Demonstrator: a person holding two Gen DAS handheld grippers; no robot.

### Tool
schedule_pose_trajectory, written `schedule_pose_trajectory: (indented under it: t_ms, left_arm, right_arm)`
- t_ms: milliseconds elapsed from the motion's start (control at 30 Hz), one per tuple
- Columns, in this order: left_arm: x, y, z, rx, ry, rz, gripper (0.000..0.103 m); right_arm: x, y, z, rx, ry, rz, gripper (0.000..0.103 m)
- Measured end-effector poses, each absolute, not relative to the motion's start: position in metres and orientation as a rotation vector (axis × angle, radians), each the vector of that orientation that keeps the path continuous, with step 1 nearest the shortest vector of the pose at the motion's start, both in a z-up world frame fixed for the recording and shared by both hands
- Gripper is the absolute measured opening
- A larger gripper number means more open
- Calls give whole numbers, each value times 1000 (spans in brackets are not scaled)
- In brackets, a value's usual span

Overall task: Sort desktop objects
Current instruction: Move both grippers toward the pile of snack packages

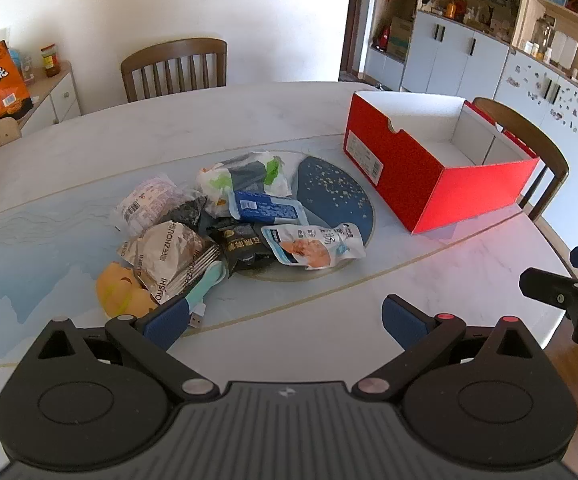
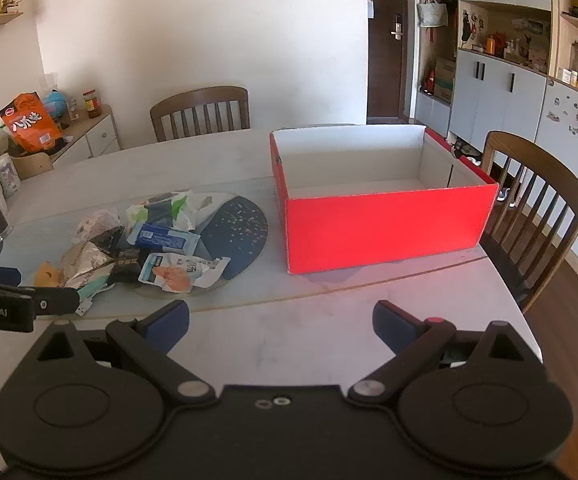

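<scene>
Left gripper (image 1: 285,322): nearest the left wrist camera, jaws spread wide and grasping nothing, hovering over the near edge of the desk just short of the pile.
Right gripper (image 2: 281,322): released as well, jaws wide apart with nothing between them, above the near edge of the desk in front of the box.
Desk (image 2: 217,152): pale marble-look top with a round inlay of light and dark blue in the middle; it carries everything below.
Red box (image 2: 385,224): open-topped, white inside, toward the far right part of the desk, apart from the pile.
Pile of packets (image 1: 225,224): heaped on the inlay near the desk's centre, left of the box.
White and green bag (image 1: 249,174): at the far side of the pile.
Silver wrapper (image 1: 169,256): at the pile's near left.
Blue packet (image 1: 267,208): in the middle, below the white and green bag.
Fish snack pouch (image 1: 313,246): at the pile's right edge, nearest the box.
Black packet (image 1: 245,250): between the silver wrapper and the pouch.
Yellow toy (image 1: 123,292): at the near left corner of the pile, touching the silver wrapper.
</scene>
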State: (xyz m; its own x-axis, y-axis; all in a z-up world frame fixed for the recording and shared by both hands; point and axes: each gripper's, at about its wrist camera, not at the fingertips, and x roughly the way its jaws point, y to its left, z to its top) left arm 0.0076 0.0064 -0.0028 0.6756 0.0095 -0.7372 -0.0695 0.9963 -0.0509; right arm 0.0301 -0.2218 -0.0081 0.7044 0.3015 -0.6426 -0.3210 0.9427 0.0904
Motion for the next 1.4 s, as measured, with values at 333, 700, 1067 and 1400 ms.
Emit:
schedule_pose_trajectory:
  t_ms: [333,700,1067,1400]
  left_arm:
    - [0,13,0,-114,778,78,103]
    - [-5,32,-4,-129,757,143,103]
    - [10,62,-22,-106,759,200,103]
    - [23,94,-48,-109,790,198,103]
  right_arm:
    - [29,-220,-5,-44,694,396,99]
    - [40,-198,-8,-46,682,458,99]
    - [59,-156,-20,-60,688,519,98]
    - [79,-129,-44,-79,727,502,95]
